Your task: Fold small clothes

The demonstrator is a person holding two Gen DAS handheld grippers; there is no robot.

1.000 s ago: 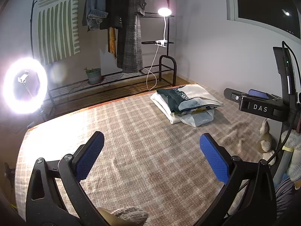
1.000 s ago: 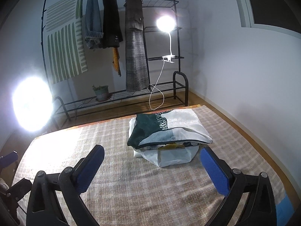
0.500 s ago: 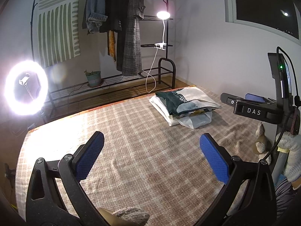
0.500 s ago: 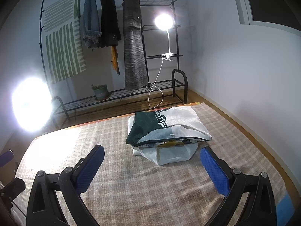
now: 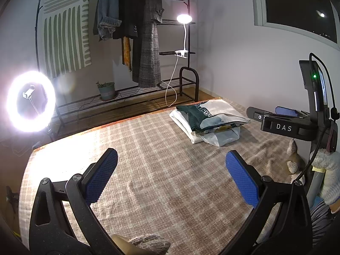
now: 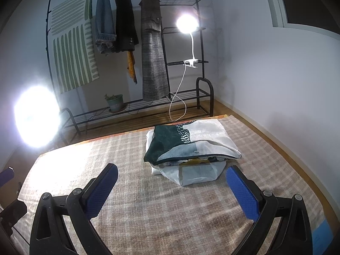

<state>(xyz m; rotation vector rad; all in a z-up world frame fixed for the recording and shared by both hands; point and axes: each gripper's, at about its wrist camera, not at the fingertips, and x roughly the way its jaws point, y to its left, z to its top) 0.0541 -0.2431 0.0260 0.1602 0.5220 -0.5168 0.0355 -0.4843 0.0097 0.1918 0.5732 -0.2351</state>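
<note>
Hovering over the checked beige-and-brown woven blanket (image 5: pixel 165 170), left gripper (image 5: pixel 171 177) with its blue-padded fingers (image 5: pixel 99 177) spread wide, nothing between them. Same story on the right gripper (image 6: pixel 172 191): textured blue pads (image 6: pixel 242 193) far apart, empty, hanging above bare blanket (image 6: pixel 148 208).

Sitting toward the far right part of the blanket, well ahead of both grippers: small stack of folded clothes (image 5: pixel 209 123), topped by a piece in dark green, pale blue and cream with a striped patch (image 6: pixel 187 142). Underneath, white folded fabric (image 6: pixel 197 173) bulging out at the near side, a sliver of yellow showing in between. Stack untouched, near the right gripper's right finger in the right wrist view, but not between the pads.

Showing in the left wrist view at the right edge: black body of the other gripper marked DAS (image 5: pixel 284 127), held over the blanket's right side, a green light glowing on the upright part above it. Just below that, a pale plush toy (image 5: pixel 295 161) lying at the blanket's edge.

Standing behind against the wall: black metal clothes rack (image 6: pixel 184 97) with a denim jacket (image 6: pixel 104 27), a dark coat and a long grey checked coat (image 6: pixel 153 48) hanging, a clip-on lamp (image 6: pixel 187 23) lit, a potted plant (image 6: pixel 114 102) on the bottom shelf. Glaring at left, a bright ring light (image 5: pixel 30 101).
</note>
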